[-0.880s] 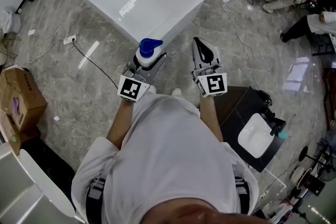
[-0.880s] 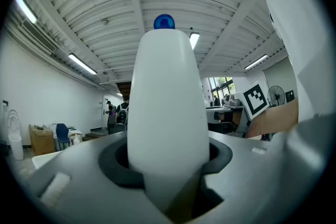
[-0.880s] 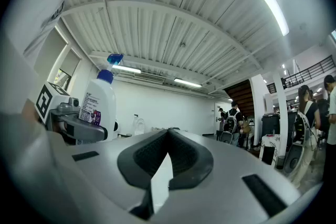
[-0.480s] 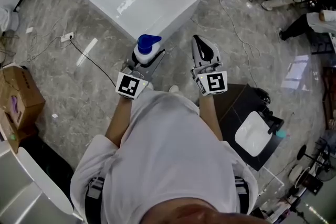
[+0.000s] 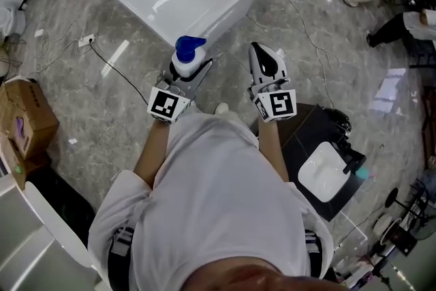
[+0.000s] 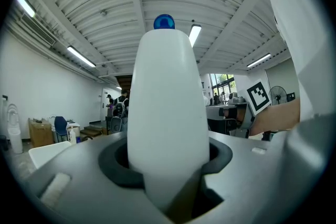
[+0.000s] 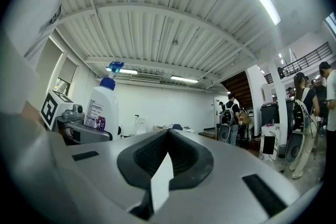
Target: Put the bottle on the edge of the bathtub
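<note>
A white bottle (image 5: 185, 63) with a blue cap stands upright in my left gripper (image 5: 188, 69), whose jaws are shut on its body. In the left gripper view the bottle (image 6: 167, 113) fills the middle, blue cap on top. From the right gripper view the bottle (image 7: 102, 105) shows at the left with a printed label. My right gripper (image 5: 266, 63) is shut and holds nothing; its jaws (image 7: 165, 165) meet at the tips. The white bathtub (image 5: 231, 13) lies ahead on the floor, its near corner just beyond the bottle.
Cables and a power strip (image 5: 85, 42) lie on the grey marble floor left of the tub. A cardboard box (image 5: 20, 126) stands at the left. A black stand with a white basin (image 5: 320, 174) is at my right. People sit at the far right.
The bottle and both grippers have drawn slightly closer to the bathtub's near corner as I step forward. Both grips are unchanged.
</note>
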`<state>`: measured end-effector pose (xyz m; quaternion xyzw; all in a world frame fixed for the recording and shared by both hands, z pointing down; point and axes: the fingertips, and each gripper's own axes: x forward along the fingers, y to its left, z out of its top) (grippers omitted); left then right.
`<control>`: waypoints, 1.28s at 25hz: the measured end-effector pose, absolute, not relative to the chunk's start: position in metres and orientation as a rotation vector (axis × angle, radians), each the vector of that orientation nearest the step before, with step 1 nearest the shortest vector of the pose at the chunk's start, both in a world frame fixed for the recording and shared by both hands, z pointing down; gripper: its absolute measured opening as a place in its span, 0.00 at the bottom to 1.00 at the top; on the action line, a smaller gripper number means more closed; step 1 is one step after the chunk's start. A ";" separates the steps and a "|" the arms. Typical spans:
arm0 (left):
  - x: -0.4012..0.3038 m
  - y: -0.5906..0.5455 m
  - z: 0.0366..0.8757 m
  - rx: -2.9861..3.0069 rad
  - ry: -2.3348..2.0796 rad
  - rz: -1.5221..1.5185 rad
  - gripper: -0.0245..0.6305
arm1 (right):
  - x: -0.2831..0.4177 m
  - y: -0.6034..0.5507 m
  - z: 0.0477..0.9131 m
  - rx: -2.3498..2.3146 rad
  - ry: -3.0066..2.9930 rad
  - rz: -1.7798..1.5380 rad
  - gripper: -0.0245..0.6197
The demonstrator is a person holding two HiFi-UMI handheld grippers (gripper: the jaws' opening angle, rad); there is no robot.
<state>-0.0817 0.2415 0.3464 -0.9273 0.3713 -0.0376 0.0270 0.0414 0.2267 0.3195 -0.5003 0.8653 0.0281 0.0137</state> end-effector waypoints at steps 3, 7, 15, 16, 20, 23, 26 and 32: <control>-0.065 0.240 0.346 -2.859 1.133 -0.128 0.41 | 0.053 0.225 0.326 -1.532 2.704 0.061 0.04; -0.049 0.231 0.345 -2.859 1.143 -0.136 0.41 | 0.065 0.215 0.327 -1.513 2.713 0.044 0.04; -0.023 0.193 0.356 -2.868 1.143 -0.147 0.41 | 0.094 0.174 0.336 -1.516 2.706 0.032 0.04; -0.021 0.185 0.358 -2.870 1.149 -0.143 0.41 | 0.098 0.166 0.337 -1.519 2.705 0.032 0.04; -0.007 0.143 0.366 -2.878 1.176 -0.130 0.41 | 0.115 0.125 0.340 -1.527 2.720 0.036 0.04; 0.006 0.104 0.366 -2.875 1.185 -0.104 0.41 | 0.124 0.088 0.341 -1.514 2.761 0.080 0.04; 0.018 0.062 0.365 -2.865 1.182 -0.080 0.41 | 0.129 0.045 0.343 -1.490 2.799 0.088 0.04; 0.029 -0.023 0.353 -2.827 1.191 -0.064 0.41 | 0.129 -0.049 0.353 -1.451 2.882 0.047 0.04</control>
